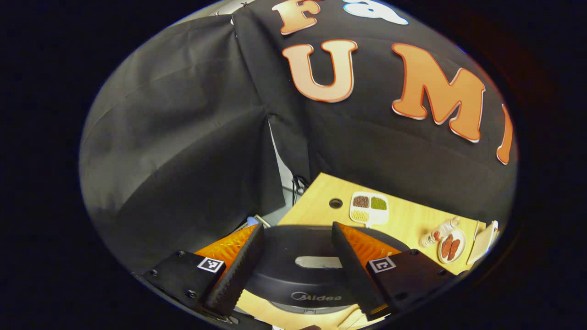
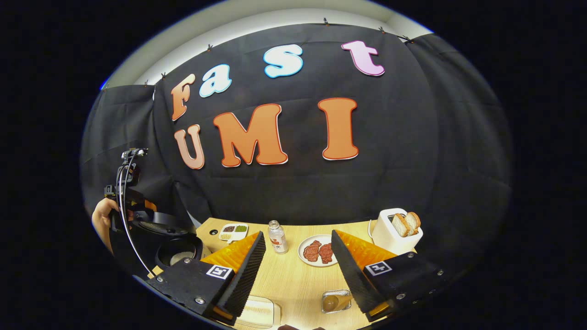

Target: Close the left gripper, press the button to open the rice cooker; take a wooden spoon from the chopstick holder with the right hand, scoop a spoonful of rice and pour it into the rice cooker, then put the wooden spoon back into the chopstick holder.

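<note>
The black rice cooker [image 1: 298, 275] lies right under my left gripper [image 1: 298, 226], whose fingers stand open on either side of its lid and the silver button [image 1: 318, 262]. In the right gripper view the rice cooker [image 2: 165, 238] is at the far left with its lid raised and the inner pot [image 2: 179, 255] showing; a hand [image 2: 102, 217] holds the left gripper above it. My right gripper [image 2: 298, 233] hangs open over the table with nothing between its fingers. Below it stand the chopstick holder [image 2: 337, 300] with a wooden spoon end [image 2: 330, 303] in it, and a box of rice [image 2: 259, 311].
On the wooden table [image 2: 293, 279] stand a small bottle [image 2: 277, 237], a plate of meat [image 2: 317, 250], a white toaster [image 2: 396, 231] with bread, and a divided dish of grains [image 2: 233, 232]. The divided dish [image 1: 369, 208] sits behind the cooker, beside a cable hole [image 1: 335, 203].
</note>
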Available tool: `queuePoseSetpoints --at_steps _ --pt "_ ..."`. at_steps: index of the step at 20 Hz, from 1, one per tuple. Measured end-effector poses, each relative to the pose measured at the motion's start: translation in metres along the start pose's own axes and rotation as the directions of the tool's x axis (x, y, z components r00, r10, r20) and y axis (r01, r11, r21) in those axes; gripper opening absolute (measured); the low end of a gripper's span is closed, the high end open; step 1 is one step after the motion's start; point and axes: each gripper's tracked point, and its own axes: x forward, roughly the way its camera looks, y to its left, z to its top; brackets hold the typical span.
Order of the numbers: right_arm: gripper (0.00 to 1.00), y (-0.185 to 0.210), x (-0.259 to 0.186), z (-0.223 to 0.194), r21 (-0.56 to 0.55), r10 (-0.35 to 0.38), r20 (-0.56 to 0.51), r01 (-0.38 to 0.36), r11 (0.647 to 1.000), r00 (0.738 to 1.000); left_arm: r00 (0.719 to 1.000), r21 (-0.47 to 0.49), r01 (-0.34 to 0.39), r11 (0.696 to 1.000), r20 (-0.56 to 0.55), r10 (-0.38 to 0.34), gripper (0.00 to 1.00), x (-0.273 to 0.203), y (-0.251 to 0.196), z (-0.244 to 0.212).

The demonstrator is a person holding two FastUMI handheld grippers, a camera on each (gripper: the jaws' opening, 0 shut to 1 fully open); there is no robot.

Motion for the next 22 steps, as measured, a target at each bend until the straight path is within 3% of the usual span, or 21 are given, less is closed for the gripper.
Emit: queuePoseSetpoints --at_steps 2,8,12,13,14,17,22 --pt "0.9 0.011 0.002 -0.005 -0.016 0.021 -0.008 -0.021 1.0 1.0 1.0 0.03 -0.002 1.0 -0.031 0.003 0.99 -0.006 -0.005 -0.031" --pt "0.9 0.024 0.004 -0.021 -0.002 0.06 -0.033 -0.06 0.998 0.998 0.991 -0.007 0.063 0.998 -0.122 -0.064 0.95 -0.009 -0.009 -0.091" --pt "0.9 0.025 0.003 -0.028 0.009 0.073 -0.038 -0.073 0.997 0.997 0.944 -0.039 0.086 0.996 -0.316 -0.094 0.95 0.002 -0.01 -0.164" --pt "0.9 0.025 0.002 -0.03 0.011 0.073 -0.041 -0.073 0.997 0.996 0.963 -0.028 0.091 0.995 -0.252 -0.095 0.95 0.009 -0.009 -0.153" --pt "0.9 0.025 0.002 -0.03 0.011 0.076 -0.04 -0.076 0.997 0.996 0.951 -0.029 0.092 0.995 -0.294 -0.097 0.98 0.014 -0.01 -0.159" --pt "0.9 0.027 0.0 -0.029 0.001 0.079 -0.031 -0.079 0.997 0.996 0.955 -0.039 0.082 0.996 -0.284 -0.09 0.96 0.005 -0.01 -0.157" --pt "0.9 0.04 -0.003 -0.028 -0.021 0.098 -0.016 -0.098 0.995 0.995 0.974 -0.044 0.093 0.995 -0.203 -0.1 0.98 0.01 -0.013 -0.152"
